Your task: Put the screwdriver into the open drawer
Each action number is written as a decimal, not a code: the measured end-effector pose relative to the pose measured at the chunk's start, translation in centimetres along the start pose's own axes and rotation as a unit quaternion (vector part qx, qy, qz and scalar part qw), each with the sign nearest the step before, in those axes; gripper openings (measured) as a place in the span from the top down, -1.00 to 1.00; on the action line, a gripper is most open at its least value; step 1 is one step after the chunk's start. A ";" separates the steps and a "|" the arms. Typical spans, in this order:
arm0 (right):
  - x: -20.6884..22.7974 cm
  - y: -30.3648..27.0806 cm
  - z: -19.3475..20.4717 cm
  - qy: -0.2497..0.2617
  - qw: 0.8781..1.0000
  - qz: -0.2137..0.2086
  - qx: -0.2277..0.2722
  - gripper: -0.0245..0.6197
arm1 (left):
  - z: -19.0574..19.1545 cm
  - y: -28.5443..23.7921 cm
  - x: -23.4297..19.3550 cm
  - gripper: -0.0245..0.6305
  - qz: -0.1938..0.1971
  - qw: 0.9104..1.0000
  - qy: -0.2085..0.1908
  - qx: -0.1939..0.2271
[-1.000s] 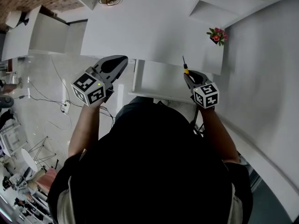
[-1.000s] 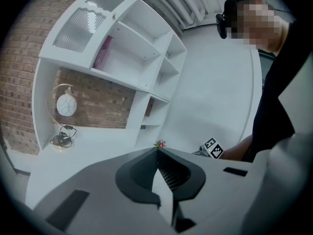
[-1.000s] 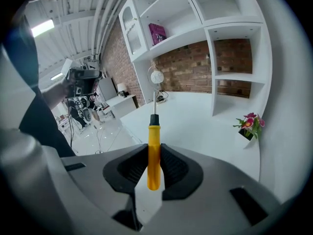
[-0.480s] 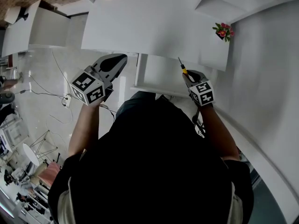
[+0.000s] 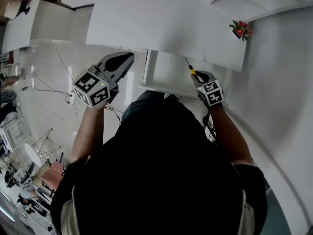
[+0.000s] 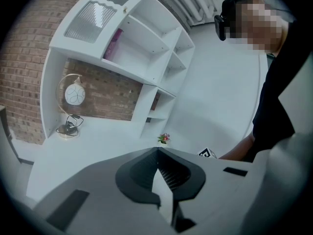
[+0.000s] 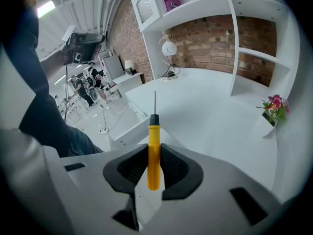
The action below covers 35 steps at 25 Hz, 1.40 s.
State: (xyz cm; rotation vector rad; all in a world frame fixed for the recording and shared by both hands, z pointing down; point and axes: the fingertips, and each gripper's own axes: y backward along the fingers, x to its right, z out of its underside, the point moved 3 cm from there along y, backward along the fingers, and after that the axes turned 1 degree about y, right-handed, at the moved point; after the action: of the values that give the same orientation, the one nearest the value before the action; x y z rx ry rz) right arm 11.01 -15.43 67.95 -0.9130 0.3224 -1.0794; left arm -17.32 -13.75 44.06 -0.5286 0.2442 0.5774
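Observation:
A screwdriver (image 7: 153, 148) with a yellow handle and thin metal shaft sticks forward out of my right gripper (image 7: 154, 166), whose jaws are shut on the handle. In the head view the screwdriver (image 5: 192, 71) points over the open white drawer (image 5: 168, 75), pulled out from under the white desk (image 5: 161, 23), with my right gripper (image 5: 197, 77) above the drawer's right part. My left gripper (image 5: 123, 61) hangs over the floor left of the drawer; its jaws are shut with nothing in them, as the left gripper view (image 6: 157, 153) shows.
A small pot of pink flowers (image 5: 241, 29) stands at the desk's right end by the white wall. White shelves with a round lamp (image 7: 168, 49) rise behind the desk. Cables (image 5: 68, 102) lie on the tiled floor to the left. My dark torso fills the lower head view.
The head view has shifted, so desk and drawer sit a little further right. My right gripper with the screwdriver stays over the drawer's right part; the left gripper holds its place.

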 end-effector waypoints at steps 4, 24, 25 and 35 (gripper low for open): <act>0.0 -1.4 1.0 0.001 1.000 -0.011 -0.018 0.66 | 0.8 -0.1 -0.3 0.88 -0.005 1.000 0.007 -0.005; -0.4 -7.1 5.8 0.052 0.992 -0.040 -0.111 0.66 | 3.3 1.1 -2.2 0.88 -0.038 0.998 0.031 -0.027; -0.2 -7.3 6.0 0.052 0.991 -0.041 -0.114 0.66 | 3.4 1.1 -2.3 0.88 -0.039 0.998 0.032 -0.028; 0.8 -10.9 8.5 0.046 0.988 -0.052 -0.140 0.66 | 5.0 0.9 -3.1 0.88 -0.054 0.997 0.039 -0.037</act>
State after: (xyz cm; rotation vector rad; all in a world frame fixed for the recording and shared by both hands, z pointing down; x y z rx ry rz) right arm 10.04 -13.81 81.63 -1.1429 0.5170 -1.1930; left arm -19.98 -11.83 49.00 -0.6324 0.2676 0.4630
